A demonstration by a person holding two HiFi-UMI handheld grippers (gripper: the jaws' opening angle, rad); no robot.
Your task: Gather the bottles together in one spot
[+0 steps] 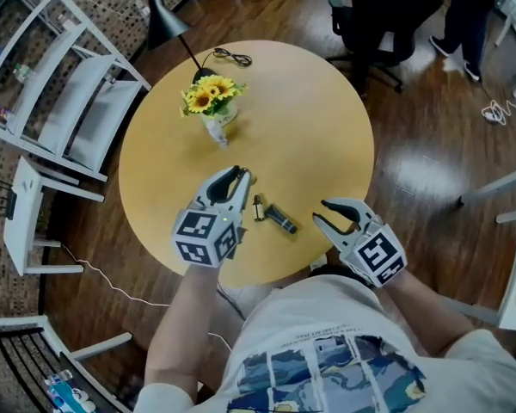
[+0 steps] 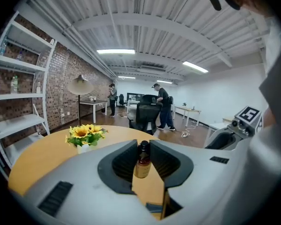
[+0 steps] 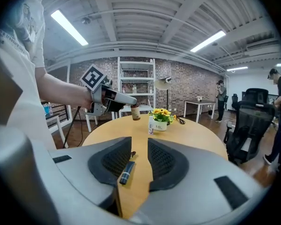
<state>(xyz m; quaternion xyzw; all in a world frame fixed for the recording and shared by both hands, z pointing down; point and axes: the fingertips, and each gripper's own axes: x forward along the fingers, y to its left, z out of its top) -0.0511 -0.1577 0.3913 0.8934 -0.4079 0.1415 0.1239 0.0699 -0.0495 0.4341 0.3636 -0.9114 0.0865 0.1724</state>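
While upright, bottle (image 2: 142, 164) within left gripper (image 1: 239, 175).

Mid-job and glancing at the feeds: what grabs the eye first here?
The left gripper is shut on a small brown bottle over the round wooden table. A dark bottle lies flat before the open right gripper, and a pot of sunflowers stands beyond.
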